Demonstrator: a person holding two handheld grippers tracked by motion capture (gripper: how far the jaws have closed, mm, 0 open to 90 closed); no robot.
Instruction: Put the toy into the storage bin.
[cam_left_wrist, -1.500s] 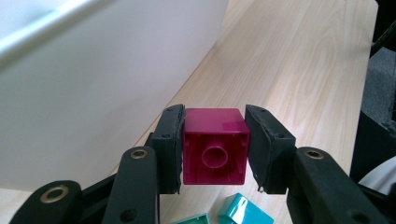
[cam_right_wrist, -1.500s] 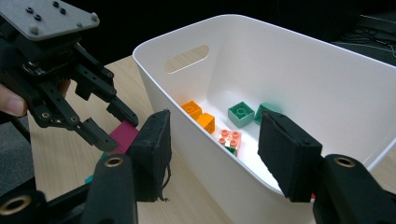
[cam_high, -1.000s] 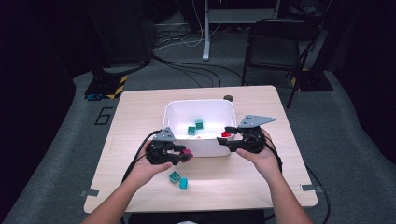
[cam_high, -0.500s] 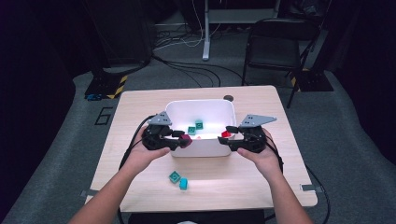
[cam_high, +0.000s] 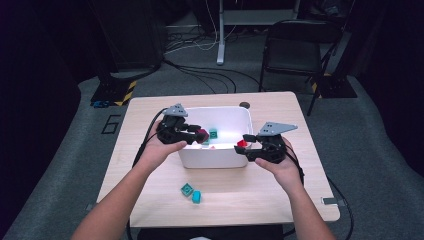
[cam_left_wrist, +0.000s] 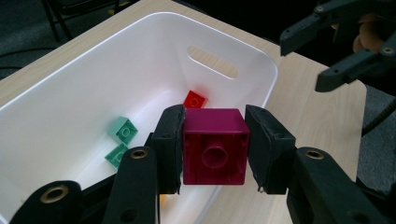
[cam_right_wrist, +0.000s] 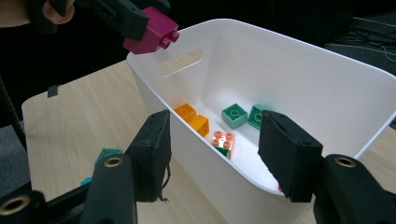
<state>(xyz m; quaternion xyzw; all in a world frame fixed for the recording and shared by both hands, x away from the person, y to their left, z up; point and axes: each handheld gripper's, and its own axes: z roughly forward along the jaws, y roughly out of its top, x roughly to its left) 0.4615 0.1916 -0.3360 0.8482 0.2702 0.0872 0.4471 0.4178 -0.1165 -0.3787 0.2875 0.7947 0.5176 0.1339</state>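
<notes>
Left claw (cam_left_wrist: 215, 144) squeezed tight on purple block (cam_left_wrist: 215, 147) — held over white bin (cam_high: 235, 157). Right claw (cam_right_wrist: 215, 154) wide open, holding nothing, by bin's near wall. Two blue-green blocks (cam_high: 191, 192) on desk (cam_high: 260, 200).

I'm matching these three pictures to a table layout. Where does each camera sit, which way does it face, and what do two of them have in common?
High view: above the person's side, looking forward and down on the table; both forearms, left gripper, right gripper.
Left gripper view: on the left gripper, looking along its jaws into the white bin; they clamp the magenta block.
Right gripper view: on the right gripper, facing the bin's near wall, jaws open.
Shared: both gripper views show the green bricks inside.
</notes>
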